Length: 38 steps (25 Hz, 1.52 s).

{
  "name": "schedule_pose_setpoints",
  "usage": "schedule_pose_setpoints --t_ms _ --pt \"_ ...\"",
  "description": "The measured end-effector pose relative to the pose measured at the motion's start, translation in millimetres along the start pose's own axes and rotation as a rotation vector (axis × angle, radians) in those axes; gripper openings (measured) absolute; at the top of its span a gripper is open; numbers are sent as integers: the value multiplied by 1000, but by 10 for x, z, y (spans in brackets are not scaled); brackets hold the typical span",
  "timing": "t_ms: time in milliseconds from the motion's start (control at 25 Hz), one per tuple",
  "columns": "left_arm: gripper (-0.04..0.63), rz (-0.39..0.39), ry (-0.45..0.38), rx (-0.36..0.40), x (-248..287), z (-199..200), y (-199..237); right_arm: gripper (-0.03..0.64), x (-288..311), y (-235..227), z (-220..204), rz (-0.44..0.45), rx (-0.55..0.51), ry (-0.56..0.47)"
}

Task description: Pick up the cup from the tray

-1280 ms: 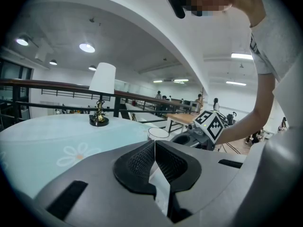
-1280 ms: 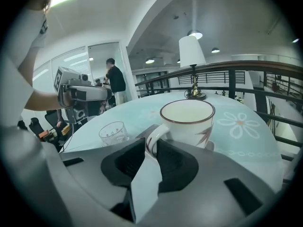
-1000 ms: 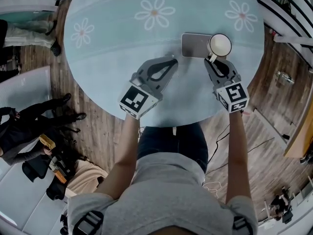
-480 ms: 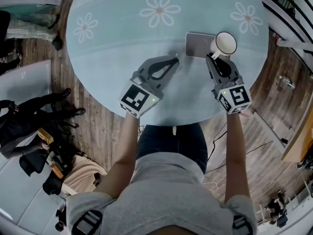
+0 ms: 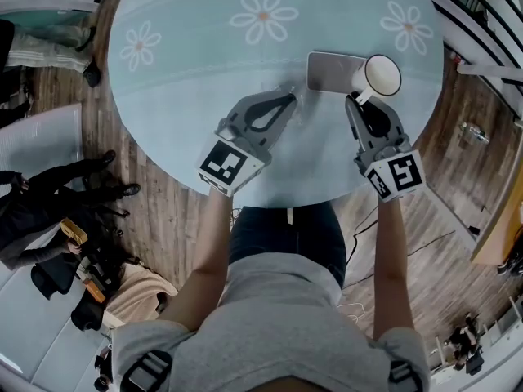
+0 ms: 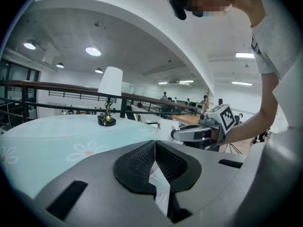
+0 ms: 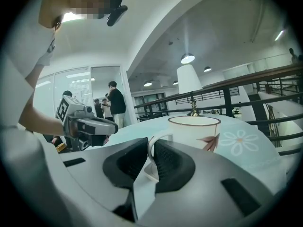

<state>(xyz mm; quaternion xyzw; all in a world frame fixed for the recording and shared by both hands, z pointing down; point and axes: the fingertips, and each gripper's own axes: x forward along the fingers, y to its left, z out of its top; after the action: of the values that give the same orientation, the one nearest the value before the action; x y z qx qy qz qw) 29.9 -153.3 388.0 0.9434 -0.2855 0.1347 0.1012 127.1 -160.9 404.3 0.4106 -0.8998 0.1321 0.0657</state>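
A white cup (image 5: 382, 75) with a leaf print (image 7: 195, 132) sits at the right end of the grey tray (image 5: 329, 72), reaching past its right edge. My right gripper (image 5: 359, 99) is shut on the cup's handle (image 7: 150, 150), which stands upright between the black pads. I cannot tell whether the cup's base still touches the tray. My left gripper (image 5: 289, 99) hovers over the table just left of the tray, shut with nothing between its pads (image 6: 142, 161). From the left gripper view the right gripper (image 6: 201, 132) shows off to the right.
The round pale-blue table (image 5: 204, 64) carries daisy prints and ends close to my body. A small lamp (image 6: 109, 98) with a white shade stands at its far side. Railings and wooden floor surround the table; people stand at the left (image 5: 49, 202).
The cup has shifted right along the tray's end with the right gripper, whose jaws have tightened on the handle. The left gripper has stayed in place.
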Motion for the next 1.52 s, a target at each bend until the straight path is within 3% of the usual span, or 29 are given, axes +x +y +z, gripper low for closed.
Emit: schedule_pose_setpoints --t_ms 520,920,1520 --pt "9 2 -21 9 -268 -82 -133 38 -149 574 -455 -2 49 60" --pt "9 14 -11 0 -454 -188 -183 38 -80 639 -705 -18 82 84" --pt "9 3 -10 10 -462 -191 -261 40 -132 727 -936 -25 -3 142"
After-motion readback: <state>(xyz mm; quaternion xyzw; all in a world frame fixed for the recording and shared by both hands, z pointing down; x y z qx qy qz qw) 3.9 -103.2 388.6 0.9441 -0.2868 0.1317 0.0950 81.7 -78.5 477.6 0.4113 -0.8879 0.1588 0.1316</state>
